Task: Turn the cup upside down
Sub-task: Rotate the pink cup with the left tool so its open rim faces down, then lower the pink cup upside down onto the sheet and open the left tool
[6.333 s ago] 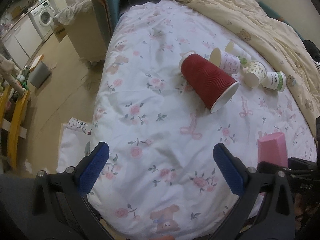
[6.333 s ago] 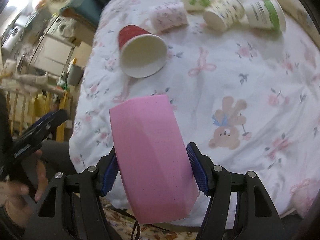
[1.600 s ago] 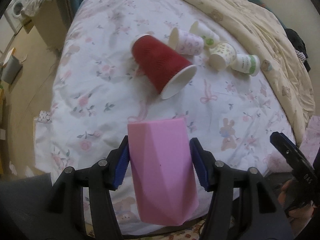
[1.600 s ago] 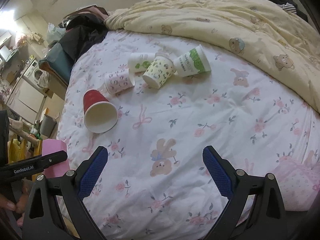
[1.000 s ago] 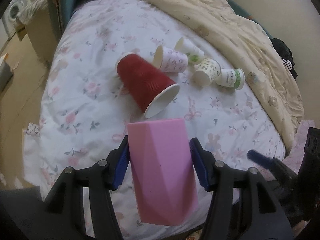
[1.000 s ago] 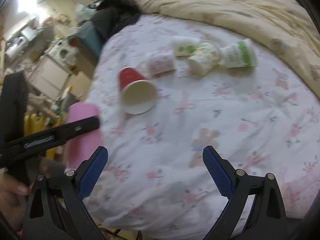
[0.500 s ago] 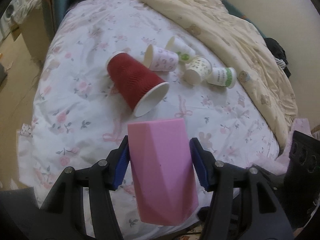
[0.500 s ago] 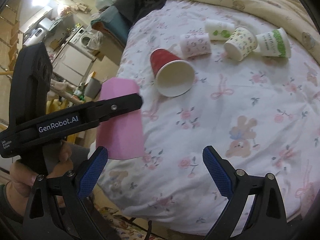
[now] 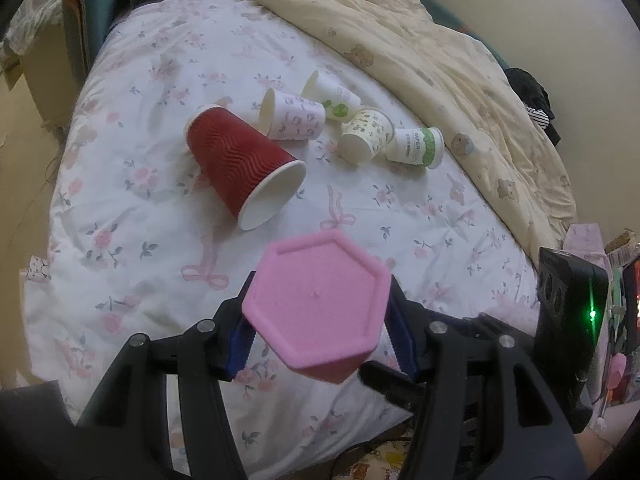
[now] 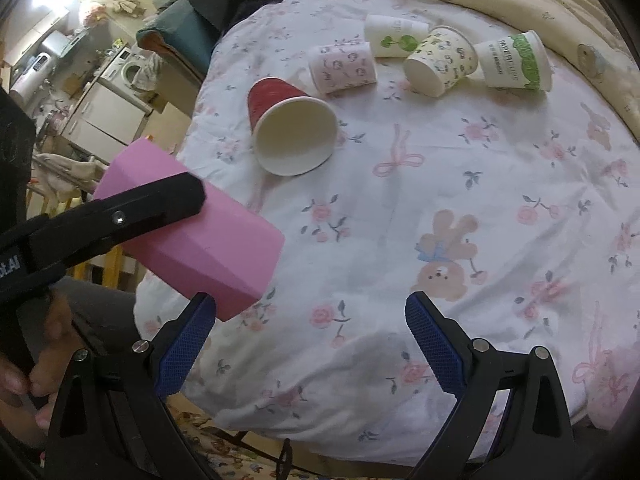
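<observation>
Pink faceted cup (image 9: 318, 302) clamped between blue pads (image 9: 240, 338) of left hand-held gripper (image 9: 320, 340), held in air above near edge of bed (image 9: 132, 248), not touching sheet. Hexagonal closed base turned toward left wrist camera; seen from right wrist view (image 10: 192, 232), lying roughly on its side, tilted, black finger of left hand-held gripper (image 10: 120, 216) across its upper face. Mouth of cup not visible in either view. Right hand-held gripper (image 10: 316, 344) spread wide, nothing between its blue pads (image 10: 434, 346), hovering over near edge of bed just beside pink cup. Red ribbed paper cup (image 9: 240, 160) on its side near middle of bed, white mouth facing near edge. Beyond it, toward far edge, a row of four small paper cups, all tipped over: pink-patterned cup (image 9: 294, 116), white cup with green mark (image 9: 332, 94), yellow-patterned cup (image 9: 366, 134), green-banded cup (image 9: 418, 146). Pink-patterned cup just beside red one; touching or not, cannot tell. Cream bear-print duvet (image 9: 440, 48) bunched along far and right edges of bed. White floral sheet with bows and bear prints under everything.
</observation>
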The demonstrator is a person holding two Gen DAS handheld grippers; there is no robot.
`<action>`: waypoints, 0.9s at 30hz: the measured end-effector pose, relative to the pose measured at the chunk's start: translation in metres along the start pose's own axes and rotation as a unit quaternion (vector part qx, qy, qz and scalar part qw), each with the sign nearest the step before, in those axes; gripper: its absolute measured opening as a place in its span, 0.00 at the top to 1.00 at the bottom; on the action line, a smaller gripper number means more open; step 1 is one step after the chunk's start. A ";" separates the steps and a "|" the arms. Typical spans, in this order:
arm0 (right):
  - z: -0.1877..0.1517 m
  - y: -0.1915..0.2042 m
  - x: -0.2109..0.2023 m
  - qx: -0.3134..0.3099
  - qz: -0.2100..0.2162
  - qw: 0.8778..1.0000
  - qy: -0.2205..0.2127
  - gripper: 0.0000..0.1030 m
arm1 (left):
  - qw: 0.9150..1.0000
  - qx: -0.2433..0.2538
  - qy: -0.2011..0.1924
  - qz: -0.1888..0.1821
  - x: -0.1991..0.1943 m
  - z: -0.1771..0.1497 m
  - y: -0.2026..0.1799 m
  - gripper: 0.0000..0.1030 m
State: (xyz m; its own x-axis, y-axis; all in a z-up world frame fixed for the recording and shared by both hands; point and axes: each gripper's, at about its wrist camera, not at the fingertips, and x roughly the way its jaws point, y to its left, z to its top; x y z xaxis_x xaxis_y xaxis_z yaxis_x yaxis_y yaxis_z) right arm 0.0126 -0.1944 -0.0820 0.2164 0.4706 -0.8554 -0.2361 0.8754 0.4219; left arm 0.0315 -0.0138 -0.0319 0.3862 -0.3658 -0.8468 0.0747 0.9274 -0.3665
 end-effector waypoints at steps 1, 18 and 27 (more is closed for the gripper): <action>0.000 -0.001 -0.002 0.001 -0.007 1.000 -0.003 0.05 | 1.000 0.002 -0.006 0.011 -0.001 0.001 0.001 0.48; 0.003 -0.084 -0.080 0.146 -0.110 0.973 -0.137 0.05 | 0.985 0.073 -0.057 0.147 0.078 0.023 -0.055 0.48; 0.000 -0.097 -0.085 0.170 -0.099 0.971 -0.135 0.05 | 0.975 0.090 -0.061 0.194 0.124 0.019 -0.055 0.48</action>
State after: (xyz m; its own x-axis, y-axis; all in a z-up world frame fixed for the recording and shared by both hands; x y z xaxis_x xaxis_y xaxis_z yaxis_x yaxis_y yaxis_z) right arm 0.0166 -0.3189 -0.0501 0.4771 0.2600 -0.8395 0.1533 0.9160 0.3707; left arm 0.0928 -0.1082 -0.1091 0.5239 0.0178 -0.8516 0.0568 0.9968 0.0558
